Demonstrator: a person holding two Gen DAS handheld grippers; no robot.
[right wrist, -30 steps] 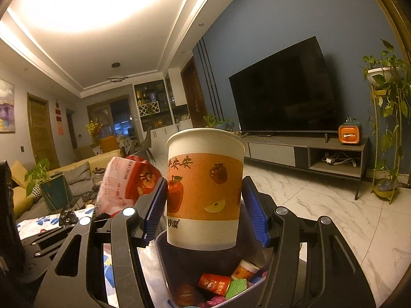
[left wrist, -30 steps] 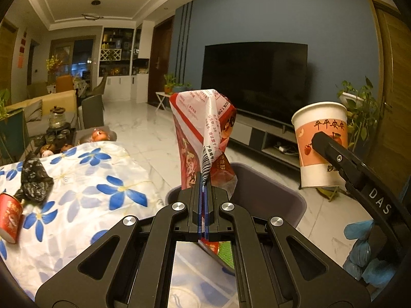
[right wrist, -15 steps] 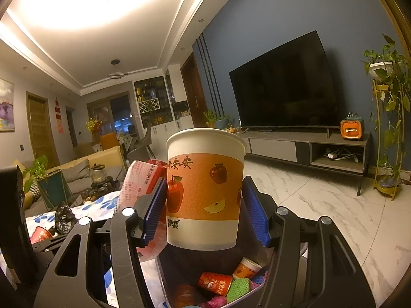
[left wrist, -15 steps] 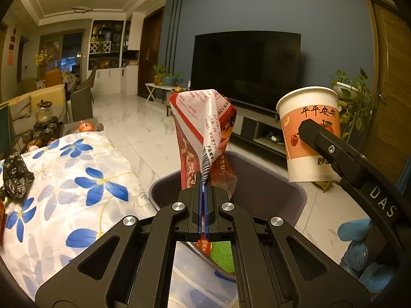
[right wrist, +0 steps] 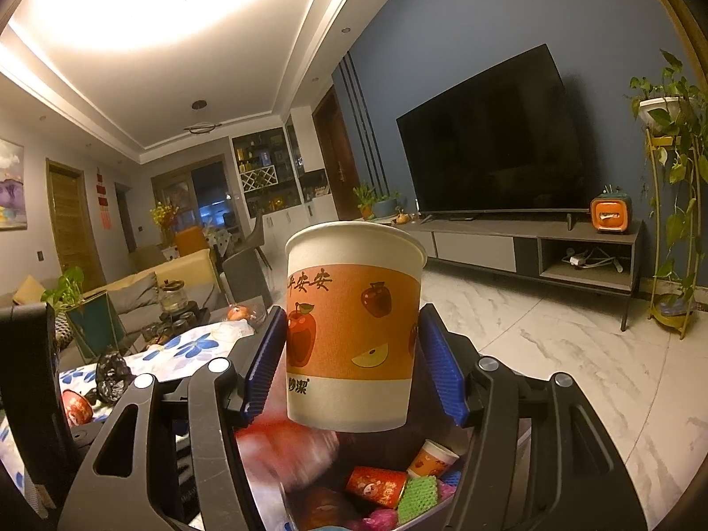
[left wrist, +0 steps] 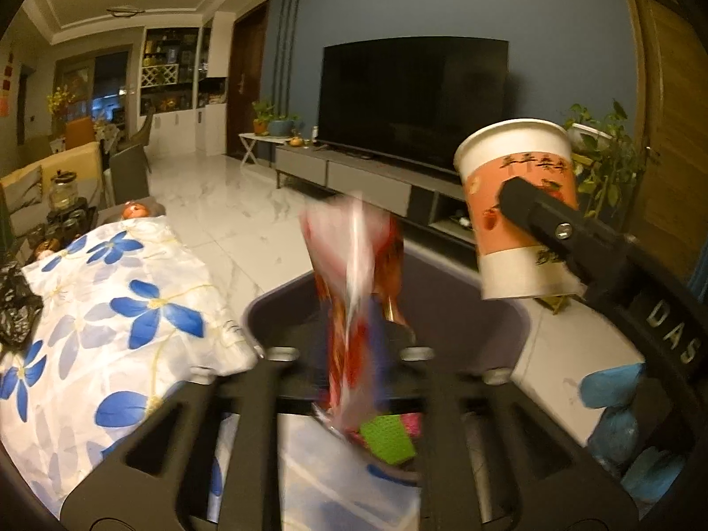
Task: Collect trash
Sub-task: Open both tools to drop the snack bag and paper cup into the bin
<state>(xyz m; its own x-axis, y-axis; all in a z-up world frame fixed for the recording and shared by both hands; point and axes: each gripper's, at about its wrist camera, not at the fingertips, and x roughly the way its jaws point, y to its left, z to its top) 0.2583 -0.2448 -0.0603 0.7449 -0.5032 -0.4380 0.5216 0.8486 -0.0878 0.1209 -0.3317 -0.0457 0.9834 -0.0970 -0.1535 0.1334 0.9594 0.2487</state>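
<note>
A red and white snack wrapper (left wrist: 354, 287) is blurred in mid-air between the spread fingers of my left gripper (left wrist: 349, 354), which is open. It hangs over the grey trash bin (left wrist: 464, 292). In the right wrist view the wrapper (right wrist: 287, 447) shows as a smear just inside the bin (right wrist: 385, 447). My right gripper (right wrist: 352, 367) is shut on an upright orange and white paper cup (right wrist: 354, 332), held above the bin. That cup (left wrist: 517, 208) sits to the right in the left wrist view. Inside the bin lie a small cup (right wrist: 436, 458), a red can (right wrist: 376, 480) and green mesh (right wrist: 418, 493).
Left of the bin stands a table with a blue-flowered cloth (left wrist: 110, 309), bearing a crumpled black bag (left wrist: 15, 305) and a red can (right wrist: 77, 405). A blue-gloved hand (left wrist: 615, 398) holds the right gripper. TV stand (right wrist: 531, 248) and plant stand (right wrist: 672, 221) lie beyond on marble floor.
My left gripper has opened and let go of the wrapper, which is dropping toward the bin. Both grippers have moved further over the bin. The cup stays gripped.
</note>
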